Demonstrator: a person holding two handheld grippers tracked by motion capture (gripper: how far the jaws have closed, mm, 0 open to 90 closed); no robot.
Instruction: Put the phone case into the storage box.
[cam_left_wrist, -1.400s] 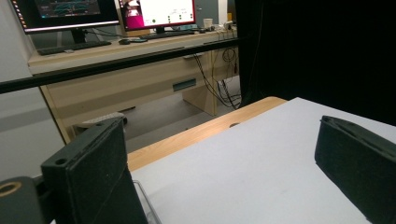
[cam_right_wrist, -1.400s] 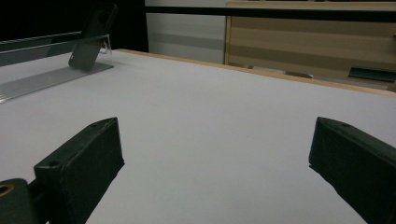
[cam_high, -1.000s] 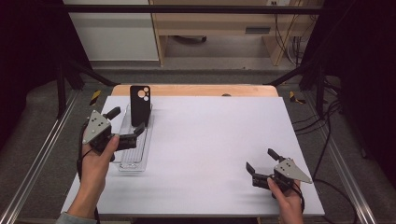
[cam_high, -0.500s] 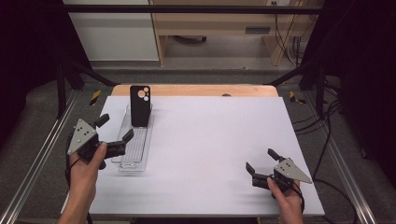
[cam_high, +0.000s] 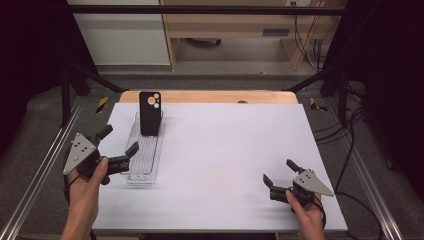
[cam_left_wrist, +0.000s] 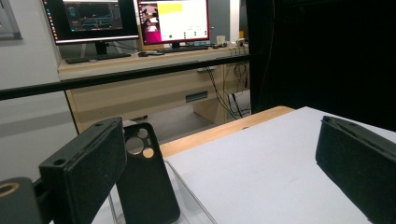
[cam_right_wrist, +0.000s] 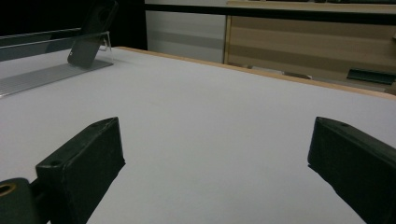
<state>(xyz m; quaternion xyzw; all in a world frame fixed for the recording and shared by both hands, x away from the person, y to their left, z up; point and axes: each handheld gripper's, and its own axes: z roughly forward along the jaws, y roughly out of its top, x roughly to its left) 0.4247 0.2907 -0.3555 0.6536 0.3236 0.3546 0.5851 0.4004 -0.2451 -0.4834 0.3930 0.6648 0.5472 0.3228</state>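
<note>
A black phone case (cam_high: 149, 113) stands upright at the far end of a clear rack (cam_high: 143, 159) on the left of the white tabletop (cam_high: 230, 165). The left gripper (cam_high: 116, 150), jaws spread and empty, hangs beside the rack's near end. The right gripper (cam_high: 278, 177), jaws also spread, rests near the front right corner, well apart. Judging by this, the case is placed, so the next move would be drawing the left gripper clear without knocking the rack.

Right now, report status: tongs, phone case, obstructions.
Left tongs open, beside clear stand. Right tongs open, empty, low over the table. Phone case upright in stand, untouched. Path unobstructed.
</note>
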